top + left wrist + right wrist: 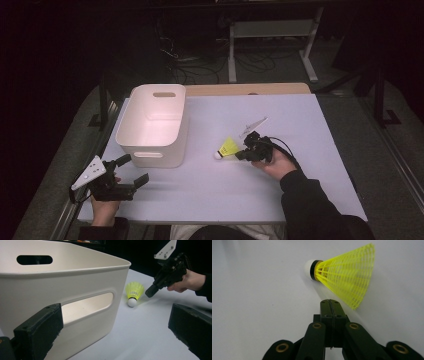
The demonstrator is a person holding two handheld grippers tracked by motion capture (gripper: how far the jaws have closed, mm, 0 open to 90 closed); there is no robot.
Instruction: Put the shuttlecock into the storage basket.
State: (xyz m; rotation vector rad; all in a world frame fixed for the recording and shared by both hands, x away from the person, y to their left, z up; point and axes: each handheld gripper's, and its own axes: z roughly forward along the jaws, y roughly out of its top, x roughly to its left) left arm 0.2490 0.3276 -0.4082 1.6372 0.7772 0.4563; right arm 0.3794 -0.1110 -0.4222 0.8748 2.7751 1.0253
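**Kid:** What is the biggest thing in front of you?

**Helper:** The bench [300,190]. Its top is pale and flat. Your two arms come in from the near edge.

**Kid:** And next?

**Helper:** The bin [152,125]. It is white, with a slot handle in its near wall and one in its far wall. It stands on the left part of the bench.

**Kid:** What are you holding?

**Helper:** You have a hand-held gripper in each hand. Your left hand-held gripper [132,170] sits at the near left of the bench, just in front of the bin. Its two jaws stand wide apart with nothing between them. In the left gripper view they frame the bin's near wall.

**Kid:** And the other one?

**Helper:** Your right hand-held gripper [330,302] is near the middle of the bench. Its jaws are pressed tight together and hold nothing. The tip points at the birdie.

**Kid:** Where is the birdie?

**Helper:** The birdie [227,149] is yellow with a white tip. It lies on its side on the bench, to the right of the bin and apart from it. The closed tip is just beside its skirt. I cannot tell if they touch.
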